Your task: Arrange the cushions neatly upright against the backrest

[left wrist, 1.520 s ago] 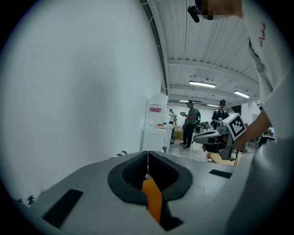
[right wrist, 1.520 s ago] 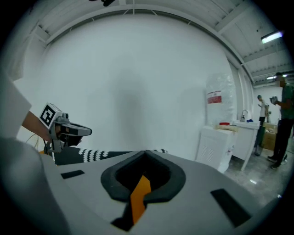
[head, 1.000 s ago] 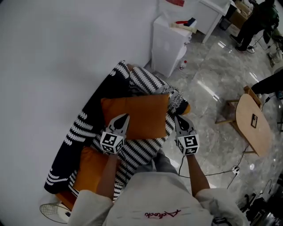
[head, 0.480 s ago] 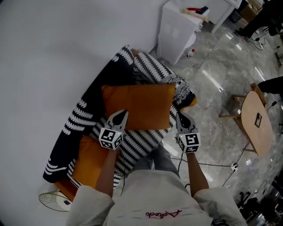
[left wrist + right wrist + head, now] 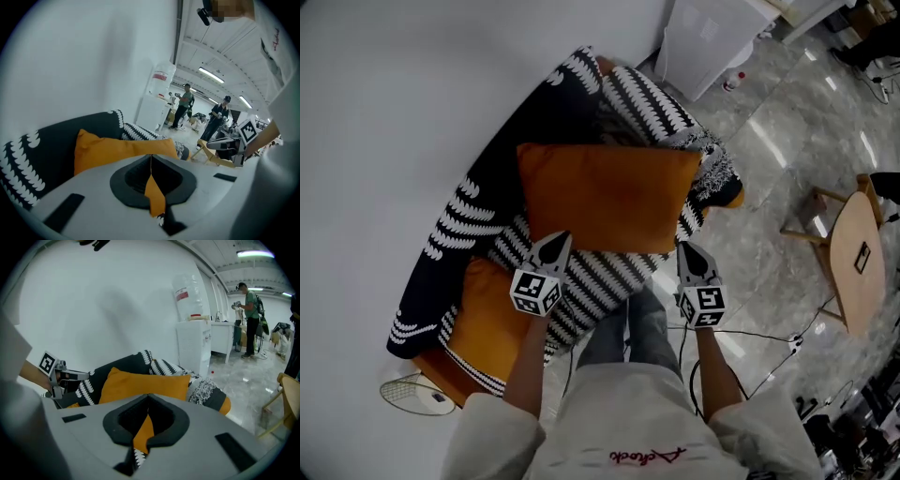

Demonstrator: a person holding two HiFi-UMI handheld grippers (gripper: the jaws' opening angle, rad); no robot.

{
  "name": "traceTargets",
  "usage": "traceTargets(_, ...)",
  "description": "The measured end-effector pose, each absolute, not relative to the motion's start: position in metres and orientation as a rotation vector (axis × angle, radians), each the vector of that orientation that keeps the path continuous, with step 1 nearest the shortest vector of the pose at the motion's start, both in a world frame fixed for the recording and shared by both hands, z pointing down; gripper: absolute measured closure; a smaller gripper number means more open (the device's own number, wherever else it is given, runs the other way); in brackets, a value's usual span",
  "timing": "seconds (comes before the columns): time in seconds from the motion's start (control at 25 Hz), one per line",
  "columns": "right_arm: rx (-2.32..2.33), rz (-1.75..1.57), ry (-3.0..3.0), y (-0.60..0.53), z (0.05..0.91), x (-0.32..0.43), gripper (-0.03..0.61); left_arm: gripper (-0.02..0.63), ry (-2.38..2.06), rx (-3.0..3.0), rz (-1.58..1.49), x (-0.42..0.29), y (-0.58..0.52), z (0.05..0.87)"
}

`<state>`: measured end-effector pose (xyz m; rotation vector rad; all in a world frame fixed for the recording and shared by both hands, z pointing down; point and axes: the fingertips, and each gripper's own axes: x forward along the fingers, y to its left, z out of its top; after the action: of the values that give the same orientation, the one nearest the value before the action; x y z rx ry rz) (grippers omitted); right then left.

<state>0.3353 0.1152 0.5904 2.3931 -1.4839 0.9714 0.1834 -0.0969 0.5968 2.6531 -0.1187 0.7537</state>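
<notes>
The orange cushion (image 5: 605,197) is soft, matt cloth. The black-and-white sofa cover (image 5: 600,277) looks woven. The floor (image 5: 787,141) is shiny, smooth stone. The small table (image 5: 851,291) on the right is pale wood.

An orange cushion (image 5: 609,197) blocks the centre of the sofa (image 5: 478,225); bare floor (image 5: 769,178) lies open right, up to a wooden table (image 5: 855,262).

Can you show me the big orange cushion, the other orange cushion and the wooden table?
big orange cushion (image 5: 605,197), head view, middle of its front face.
other orange cushion (image 5: 487,314), head view, middle of the part that shows.
wooden table (image 5: 848,286), head view, on its top.
</notes>
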Motion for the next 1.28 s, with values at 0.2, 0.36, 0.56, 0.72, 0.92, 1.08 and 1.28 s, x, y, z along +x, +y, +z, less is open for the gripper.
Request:
traceTargets(0.2, 2.367, 1.066, -1.463, 0.119, 0.630, 0.324, 0.551, 0.584, -0.148, 2.602, 0.799, 0.167, -0.100, 0.634)
traceTargets(0.36, 2.351, 1.120, -1.447, 0.123, 0.651, 0.320, 0.551, 0.584, -0.183, 2.567, 0.816, 0.159, -0.102, 0.657)
traceTargets(0.56, 2.332, 1.212, -1.491, 0.120, 0.672, 0.312, 0.416, 0.480, -0.213, 2.488, 0.836, 0.153, -0.104, 0.681)
traceTargets(0.72, 2.341, 1.293, -1.474, 0.123, 0.685, 0.311, 0.256, 0.269, -0.263, 2.434, 0.910, 0.143, -0.106, 0.704)
traceTargets(0.92, 2.359, 1.346, -1.421, 0.127, 0.698, 0.315, 0.241, 0.264, -0.320, 2.392, 0.962, 0.128, -0.121, 0.723)
traceTargets(1.08, 2.365, 1.401, -1.396, 0.120, 0.723, 0.337, 0.225, 0.264, -0.372, 2.363, 1.009, 0.133, -0.149, 0.749)
traceTargets(1.28, 2.387, 1.460, -1.351, 0.098, 0.752, 0.375, 0.199, 0.264, -0.430, 2.335, 1.080, 0.145, -0.196, 0.777)
